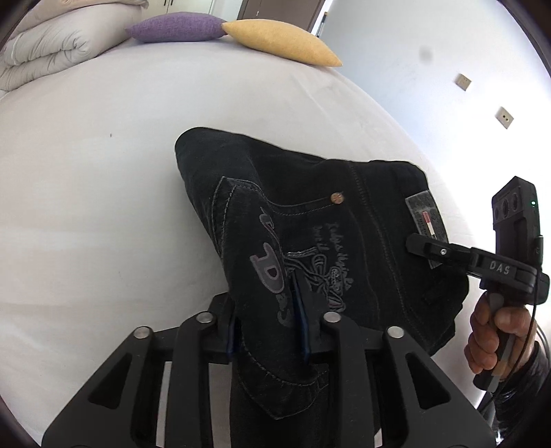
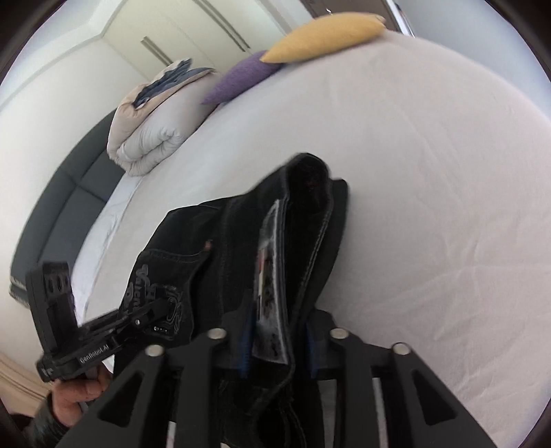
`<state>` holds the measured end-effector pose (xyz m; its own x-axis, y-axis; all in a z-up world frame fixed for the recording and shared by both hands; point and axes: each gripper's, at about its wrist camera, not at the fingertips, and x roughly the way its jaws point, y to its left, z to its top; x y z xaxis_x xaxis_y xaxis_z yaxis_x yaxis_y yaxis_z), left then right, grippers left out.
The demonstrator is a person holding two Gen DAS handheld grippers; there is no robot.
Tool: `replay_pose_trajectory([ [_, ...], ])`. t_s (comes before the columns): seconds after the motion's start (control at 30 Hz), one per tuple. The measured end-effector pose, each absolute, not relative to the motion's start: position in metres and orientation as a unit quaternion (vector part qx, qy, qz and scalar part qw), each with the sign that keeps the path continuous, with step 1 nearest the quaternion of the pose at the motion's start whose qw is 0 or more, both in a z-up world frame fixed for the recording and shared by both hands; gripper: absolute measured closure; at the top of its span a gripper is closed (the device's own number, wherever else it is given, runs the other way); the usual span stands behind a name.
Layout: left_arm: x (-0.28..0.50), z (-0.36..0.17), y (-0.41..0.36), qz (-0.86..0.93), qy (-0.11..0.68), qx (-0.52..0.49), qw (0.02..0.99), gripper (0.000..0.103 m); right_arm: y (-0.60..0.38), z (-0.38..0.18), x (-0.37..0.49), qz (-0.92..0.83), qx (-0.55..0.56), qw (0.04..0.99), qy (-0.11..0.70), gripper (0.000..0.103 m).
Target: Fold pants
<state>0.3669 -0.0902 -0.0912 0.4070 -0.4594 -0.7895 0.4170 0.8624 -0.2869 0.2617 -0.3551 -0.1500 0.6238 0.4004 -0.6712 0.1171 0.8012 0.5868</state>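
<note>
Black denim pants (image 1: 310, 213) with a printed back pocket and a grey waistband patch are held up over a white bed (image 1: 103, 206). My left gripper (image 1: 272, 310) is shut on the pants at the pocket side. My right gripper (image 2: 279, 341) is shut on the waistband by the patch, and it shows at the right of the left wrist view (image 1: 418, 245). In the right wrist view the pants (image 2: 241, 234) hang bunched between the fingers, and the left gripper (image 2: 151, 322) grips the pocket edge at lower left.
A yellow cushion (image 1: 282, 41) and a purple cushion (image 1: 175, 27) lie at the far side of the bed. A folded grey duvet (image 1: 51, 44) lies at the far left. A wall with sockets (image 1: 504, 117) is to the right.
</note>
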Motion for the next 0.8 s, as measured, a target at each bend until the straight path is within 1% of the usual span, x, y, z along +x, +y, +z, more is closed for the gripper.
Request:
replay_pose_trajectory([
  [0.03, 0.369, -0.095, -0.089, -0.258, 0.48, -0.024, 0.838, 0.064, -0.359, -0.155, 0.26, 0.085, 0.316, 0.846, 0.421, 0.054],
  [0.1, 0.373, -0.105, -0.082, -0.255, 0.486, -0.04, 0.835, 0.055, -0.365, -0.159, 0.255, 0.097, 0.331, 0.845, 0.408, 0.054],
  [0.13, 0.376, -0.108, -0.079, -0.257, 0.487, -0.054, 0.833, 0.052, -0.365, -0.158, 0.254, 0.097, 0.329, 0.847, 0.406, 0.054],
  [0.27, 0.377, -0.114, -0.08, -0.257, 0.485, -0.057, 0.834, 0.05, -0.365, -0.154, 0.238, 0.076, 0.323, 0.856, 0.396, 0.047],
  [0.33, 0.368, -0.115, -0.079, -0.257, 0.483, -0.047, 0.836, 0.041, -0.368, -0.155, 0.229, 0.065, 0.327, 0.858, 0.392, 0.046],
  [0.43, 0.356, -0.109, -0.079, -0.257, 0.481, -0.033, 0.838, 0.037, -0.372, -0.152, 0.207, 0.036, 0.323, 0.862, 0.388, 0.044],
  [0.5, 0.349, -0.107, -0.077, -0.256, 0.481, -0.03, 0.838, 0.035, -0.374, -0.147, 0.202, 0.015, 0.315, 0.867, 0.386, 0.043],
  [0.6, 0.326, -0.097, -0.067, -0.245, 0.473, -0.022, 0.846, 0.035, -0.375, -0.137, 0.179, -0.02, 0.304, 0.873, 0.38, 0.041],
  [0.7, 0.296, -0.081, -0.059, -0.229, 0.449, -0.009, 0.863, 0.034, -0.373, -0.125, 0.149, -0.046, 0.299, 0.882, 0.362, 0.041],
  [0.77, 0.272, -0.067, -0.054, -0.22, 0.421, 0.001, 0.88, 0.03, -0.367, -0.115, 0.125, -0.06, 0.291, 0.891, 0.344, 0.041],
  [0.8, 0.256, -0.057, -0.05, -0.215, 0.396, 0.01, 0.893, 0.026, -0.362, -0.107, 0.113, -0.069, 0.28, 0.898, 0.331, 0.041],
])
